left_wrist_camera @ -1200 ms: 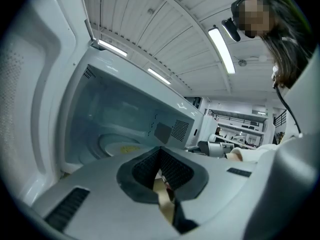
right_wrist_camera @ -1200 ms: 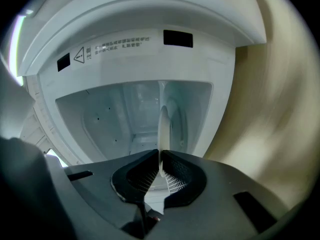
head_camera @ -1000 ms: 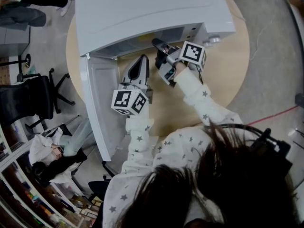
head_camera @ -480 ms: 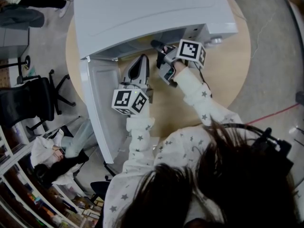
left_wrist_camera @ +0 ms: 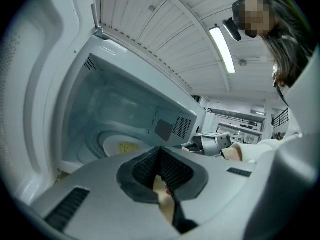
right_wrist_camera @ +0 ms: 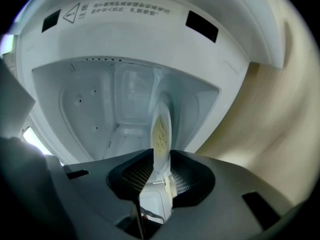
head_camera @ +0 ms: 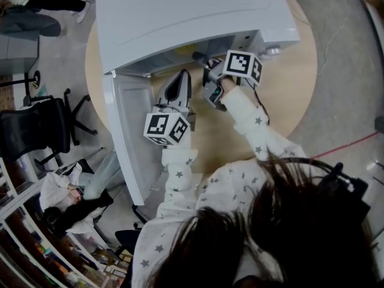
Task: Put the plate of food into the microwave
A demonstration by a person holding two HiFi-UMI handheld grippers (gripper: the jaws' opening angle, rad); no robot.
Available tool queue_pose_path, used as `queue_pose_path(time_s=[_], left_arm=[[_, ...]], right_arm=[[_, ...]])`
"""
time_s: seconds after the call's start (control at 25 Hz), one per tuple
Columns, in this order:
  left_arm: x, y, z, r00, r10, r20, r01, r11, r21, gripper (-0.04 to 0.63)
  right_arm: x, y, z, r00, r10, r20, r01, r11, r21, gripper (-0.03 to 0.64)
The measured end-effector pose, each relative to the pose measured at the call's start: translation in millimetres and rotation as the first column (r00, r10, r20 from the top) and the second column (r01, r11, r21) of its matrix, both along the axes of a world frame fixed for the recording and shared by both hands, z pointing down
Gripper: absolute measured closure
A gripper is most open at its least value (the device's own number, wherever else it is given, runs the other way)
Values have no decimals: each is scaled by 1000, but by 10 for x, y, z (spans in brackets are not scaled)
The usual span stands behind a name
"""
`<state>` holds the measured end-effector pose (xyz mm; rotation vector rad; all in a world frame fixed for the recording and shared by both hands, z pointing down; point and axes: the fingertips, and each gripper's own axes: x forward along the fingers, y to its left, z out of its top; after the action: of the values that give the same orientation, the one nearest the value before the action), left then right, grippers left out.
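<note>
The white microwave (head_camera: 192, 11) stands on a round wooden table (head_camera: 288, 89) with its door (head_camera: 129, 137) swung open to the left. My right gripper (head_camera: 202, 59) is at the mouth of the cavity, shut on the rim of a white plate (right_wrist_camera: 161, 129) of yellow food. The plate reaches into the cavity, and the left gripper view shows it as a plate (left_wrist_camera: 122, 146) low over the cavity floor. My left gripper (head_camera: 180, 77) is just in front of the opening beside the door, its jaws shut (left_wrist_camera: 160, 156) with nothing in them.
The open door blocks the left side of the table. Bare tabletop lies right of the microwave. Office chairs (head_camera: 42, 125) and shelves stand on the floor to the left, beyond the table's edge.
My right gripper has edged slightly toward the cavity with the plate. My left gripper has barely shifted.
</note>
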<state>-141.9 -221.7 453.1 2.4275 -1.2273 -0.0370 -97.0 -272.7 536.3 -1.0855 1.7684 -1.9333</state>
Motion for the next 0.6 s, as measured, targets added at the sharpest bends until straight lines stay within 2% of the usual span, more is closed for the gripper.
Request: queue_pose_path(time_s=[0.28,0.6], left_arm=[[-9,26,-15,1000,-4,5,4,1000,6,594],[-40,120,0,1000,-14,16,14,1000,26,594]], right_arm=[[-1,72,32,1000,-2,31,3,1000,-27,529],[-44,203,-40,997,-28,71,27,999,25,531]])
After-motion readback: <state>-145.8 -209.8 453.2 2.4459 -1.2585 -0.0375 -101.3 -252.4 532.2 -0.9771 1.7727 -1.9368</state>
